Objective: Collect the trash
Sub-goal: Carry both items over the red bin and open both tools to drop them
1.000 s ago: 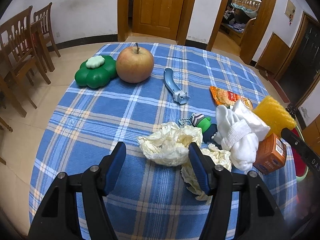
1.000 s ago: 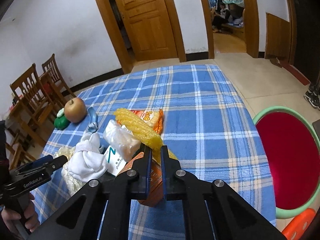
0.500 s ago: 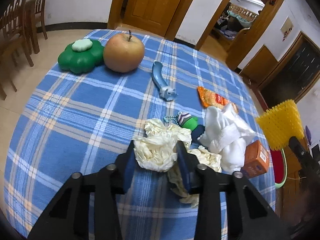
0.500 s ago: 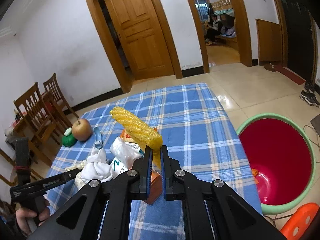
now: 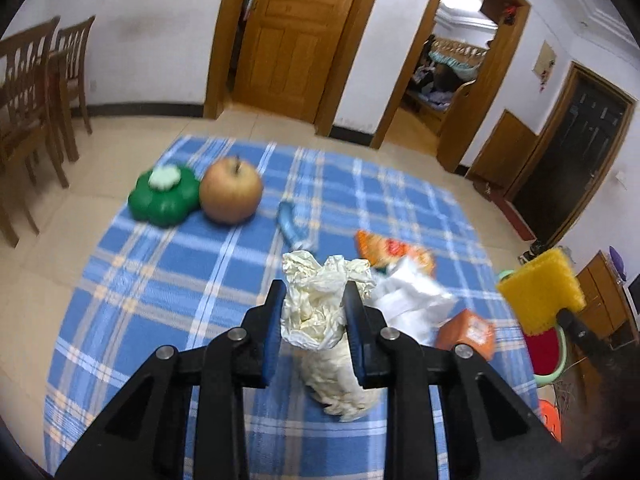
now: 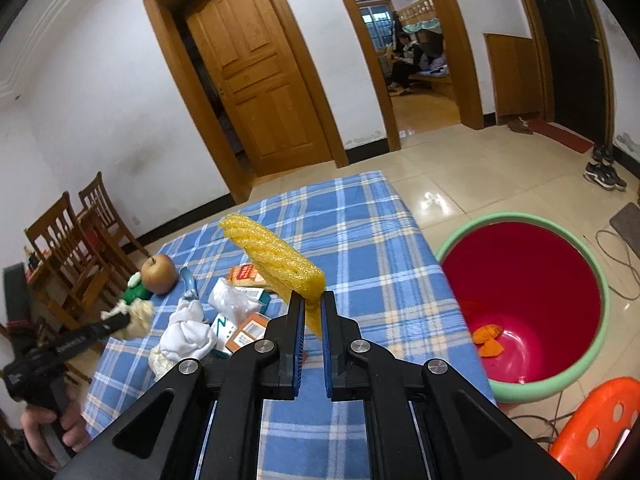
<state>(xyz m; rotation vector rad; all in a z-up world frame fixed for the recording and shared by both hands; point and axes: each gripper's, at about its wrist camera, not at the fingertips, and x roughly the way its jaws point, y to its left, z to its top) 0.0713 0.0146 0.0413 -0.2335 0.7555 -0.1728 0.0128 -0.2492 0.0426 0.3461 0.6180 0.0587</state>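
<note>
My left gripper (image 5: 315, 292) is shut on a crumpled cream paper wad (image 5: 320, 304) and holds it above the blue plaid table (image 5: 160, 280); it also shows in the right wrist view (image 6: 138, 314). My right gripper (image 6: 312, 298) is shut on a yellow foam net sleeve (image 6: 276, 258), held up over the table's right side; the sleeve also shows in the left wrist view (image 5: 540, 292). A red bin with a green rim (image 6: 520, 300) stands on the floor right of the table, with orange scraps inside.
On the table lie an apple (image 5: 231, 190), a green clover-shaped box (image 5: 164, 196), a blue toy (image 5: 292, 226), an orange snack packet (image 5: 384, 248), white cloth (image 6: 186, 334) and an orange carton (image 5: 466, 334). An orange stool (image 6: 592, 432) stands by the bin. Wooden chairs (image 5: 32, 92) stand at left.
My left gripper closed on the paper wad and lifted it off the table. My right gripper raised the yellow foam sleeve and swung right, bringing the red bin into fuller view.
</note>
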